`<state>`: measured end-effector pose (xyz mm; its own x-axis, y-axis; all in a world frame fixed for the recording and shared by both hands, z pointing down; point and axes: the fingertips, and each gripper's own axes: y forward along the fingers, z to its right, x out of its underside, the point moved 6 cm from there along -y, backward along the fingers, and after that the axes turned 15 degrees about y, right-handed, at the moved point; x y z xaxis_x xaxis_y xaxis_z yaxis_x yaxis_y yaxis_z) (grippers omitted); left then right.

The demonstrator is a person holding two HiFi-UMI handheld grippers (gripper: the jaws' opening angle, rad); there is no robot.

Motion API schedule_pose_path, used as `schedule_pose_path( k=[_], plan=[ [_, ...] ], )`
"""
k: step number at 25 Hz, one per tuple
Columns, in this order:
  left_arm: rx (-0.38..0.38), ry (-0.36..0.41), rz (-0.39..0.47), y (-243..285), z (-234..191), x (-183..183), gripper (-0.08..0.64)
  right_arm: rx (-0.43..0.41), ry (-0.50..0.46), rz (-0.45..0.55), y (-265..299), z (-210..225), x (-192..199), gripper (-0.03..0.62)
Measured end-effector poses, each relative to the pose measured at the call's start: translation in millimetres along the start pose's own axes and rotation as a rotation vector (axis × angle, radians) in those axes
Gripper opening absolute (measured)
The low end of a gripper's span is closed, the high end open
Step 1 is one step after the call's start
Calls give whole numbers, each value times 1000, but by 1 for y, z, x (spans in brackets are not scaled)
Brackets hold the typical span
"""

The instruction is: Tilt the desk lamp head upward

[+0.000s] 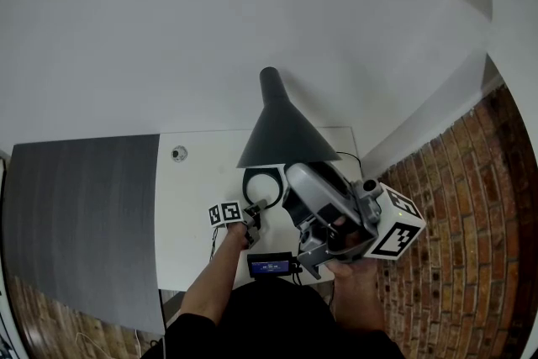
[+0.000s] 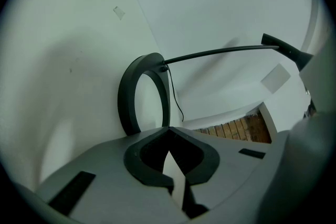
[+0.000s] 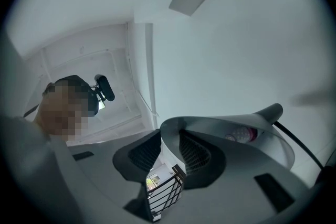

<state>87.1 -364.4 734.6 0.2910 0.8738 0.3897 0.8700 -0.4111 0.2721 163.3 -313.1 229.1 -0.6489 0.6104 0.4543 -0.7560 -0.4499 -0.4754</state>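
1. The right hand holds the right gripper raised above the desk edge, jaws pointing up and away from the person.
2. The right gripper's jaws are closed on the rim of the dark grey cone-shaped lamp shade. The shade wall passes between the two ribbed pads.
3. A pale bulb shows inside the shade.
4. The left forearm reaches forward and keeps the left gripper low over the white desk top.
5. The left gripper's jaw tips meet and hold nothing. Only bare desk shows behind them.
6. The lamp's black ring-shaped base lies flat on the desk just beyond the left jaw tips. Contact cannot be confirmed.
7. A thin black lamp arm rises from the ring, and a black cord hangs from that joint.
8. A small black device with a blue screen sits at the near desk edge, between the two grippers.
9. A red brick floor lies to the right of the desk.
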Motion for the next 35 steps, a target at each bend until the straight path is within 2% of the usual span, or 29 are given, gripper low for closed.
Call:
schedule_pose_path(
  k=[21, 27, 35],
  plan=[
    [-3, 6, -28, 5, 0, -3, 9, 3, 102, 82, 15, 1, -21, 115],
    [-1, 7, -40, 7, 0, -5, 9, 10, 82, 90, 21, 1, -29, 115],
    [2, 10, -45, 3, 1, -3, 9, 1, 103, 98, 26, -2, -31, 115]
  ],
)
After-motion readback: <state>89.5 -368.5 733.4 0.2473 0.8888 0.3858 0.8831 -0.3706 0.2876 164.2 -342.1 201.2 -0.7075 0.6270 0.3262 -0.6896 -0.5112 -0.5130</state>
